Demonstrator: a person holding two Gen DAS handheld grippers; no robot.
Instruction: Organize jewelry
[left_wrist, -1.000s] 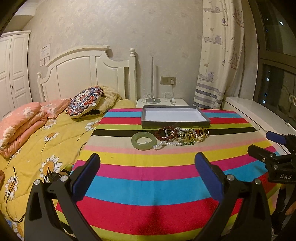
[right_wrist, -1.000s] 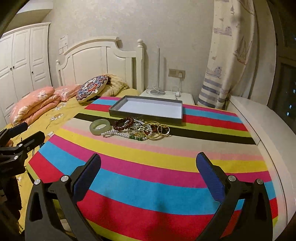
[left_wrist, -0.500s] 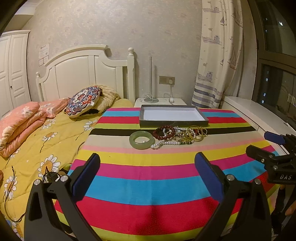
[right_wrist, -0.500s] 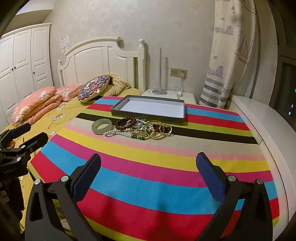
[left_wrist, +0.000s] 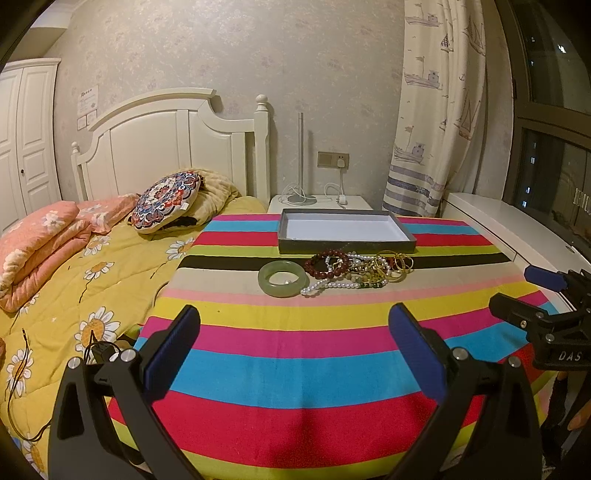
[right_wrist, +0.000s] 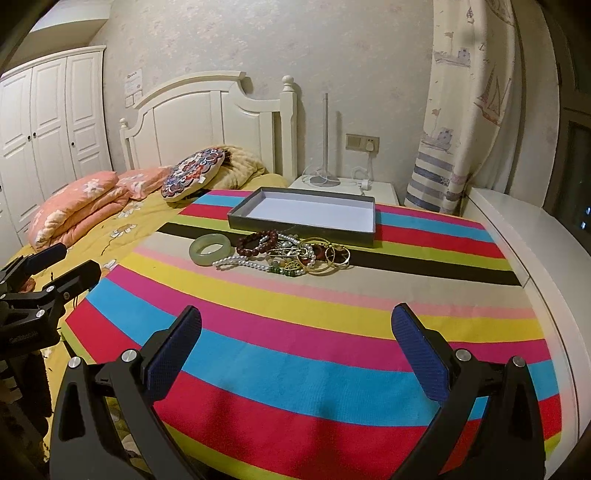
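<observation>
A striped cloth (left_wrist: 295, 354) in red, blue, pink, yellow and black bands is covering the surface, which is sitting against a bed (left_wrist: 74, 280) with a yellow daisy quilt and a white headboard (left_wrist: 173, 147). One round patterned cushion (left_wrist: 166, 201) and folded pink bedding (left_wrist: 40, 243) are lying to the left of the left tongs (left_wrist: 294, 352). Ahead, a white nightstand (left_wrist: 321, 203) is standing by a papered wall, with a ship-print curtain (left_wrist: 436, 110) hanging to the right.

The left tongs are hovering wide apart over the near stripes, holding nothing; the right tongs (right_wrist: 296, 350) are doing the same, blue textured pads facing inward.

Well ahead of both tongs, one shallow rectangular grey tray (left_wrist: 347, 246) with a plain white floor is lying flat. Just in front of it, the jewelry is lying in a tangled heap (right_wrist: 295, 254): one smooth pale-green jade bangle (left_wrist: 283, 278) at its left end, one dark red bead bracelet (left_wrist: 327, 263), one white pearl strand (left_wrist: 325, 286), green beads and several thin gold rings (left_wrist: 397, 264) whose count I cannot tell. The bangle is touching the pearls.
</observation>
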